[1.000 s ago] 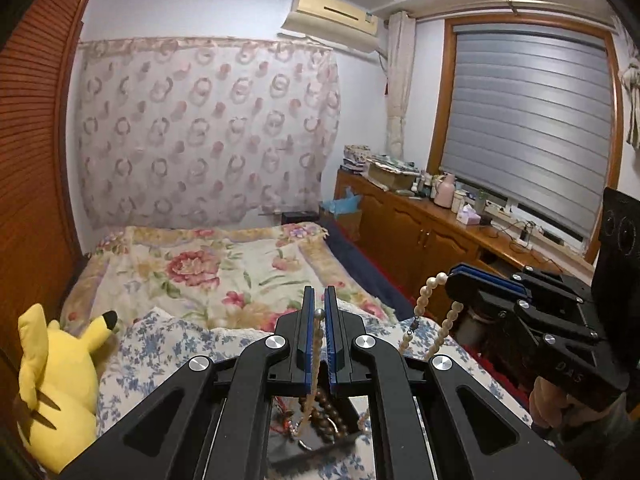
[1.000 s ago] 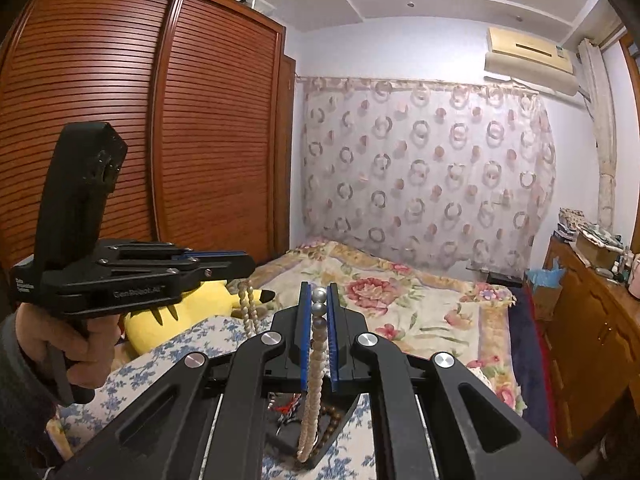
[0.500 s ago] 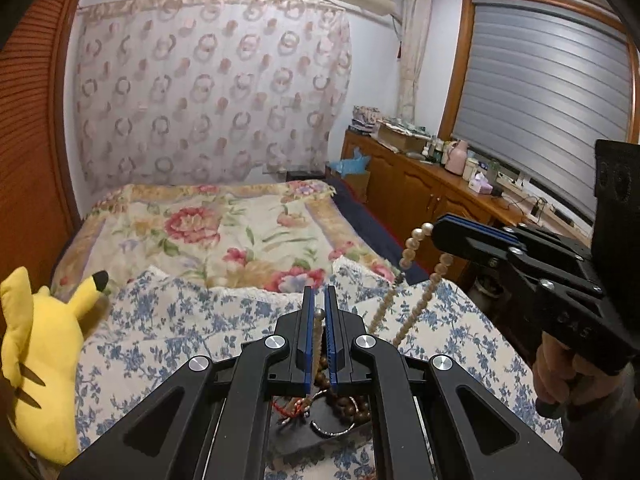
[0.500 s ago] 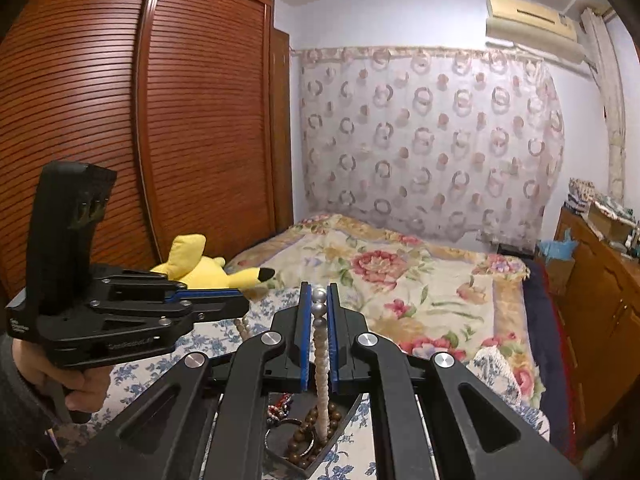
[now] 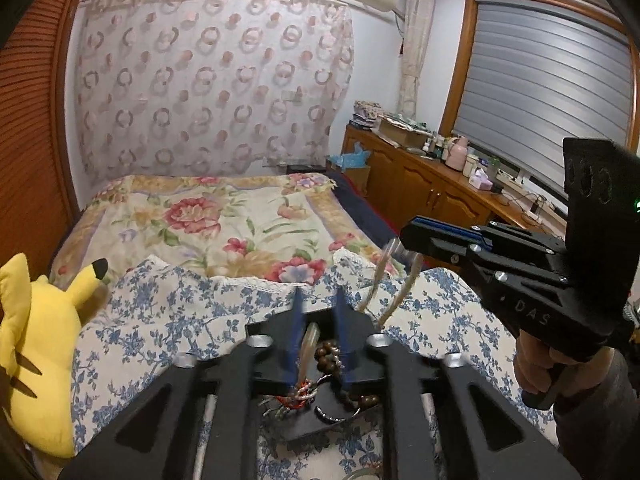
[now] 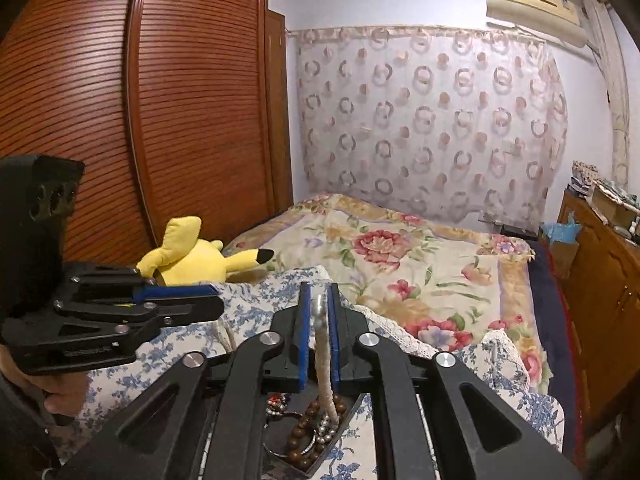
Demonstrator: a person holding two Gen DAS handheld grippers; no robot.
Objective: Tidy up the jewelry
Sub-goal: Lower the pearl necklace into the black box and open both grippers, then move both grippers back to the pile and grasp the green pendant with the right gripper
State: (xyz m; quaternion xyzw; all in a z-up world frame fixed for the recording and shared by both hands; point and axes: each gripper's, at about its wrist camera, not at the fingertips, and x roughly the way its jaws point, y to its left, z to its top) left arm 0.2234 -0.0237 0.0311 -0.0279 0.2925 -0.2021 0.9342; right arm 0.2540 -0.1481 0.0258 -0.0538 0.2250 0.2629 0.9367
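Observation:
A pearl necklace (image 6: 323, 364) hangs from my right gripper (image 6: 318, 307), which is shut on it; its two strands (image 5: 404, 292) drop toward a black tray (image 5: 308, 428) on the blue-flowered cloth. The tray holds brown wooden beads (image 5: 328, 354), a red piece and a ring; it also shows in the right wrist view (image 6: 344, 432). My left gripper (image 5: 318, 300) is open above the tray, with a blurred length of the necklace (image 5: 308, 344) loose between its fingers. The right gripper (image 5: 416, 236) hovers to its right, the left gripper (image 6: 216, 308) shows at left.
A yellow plush toy (image 5: 36, 360) lies at the bed's left side. The floral quilt (image 5: 224, 224) covers the bed beyond. A wooden sideboard (image 5: 448, 196) with clutter runs along the right wall, a slatted wardrobe (image 6: 160, 120) along the left.
My left gripper has opened and let go of the necklace. Both grippers have come lower toward the tray, and the necklace now hangs from the right gripper alone.

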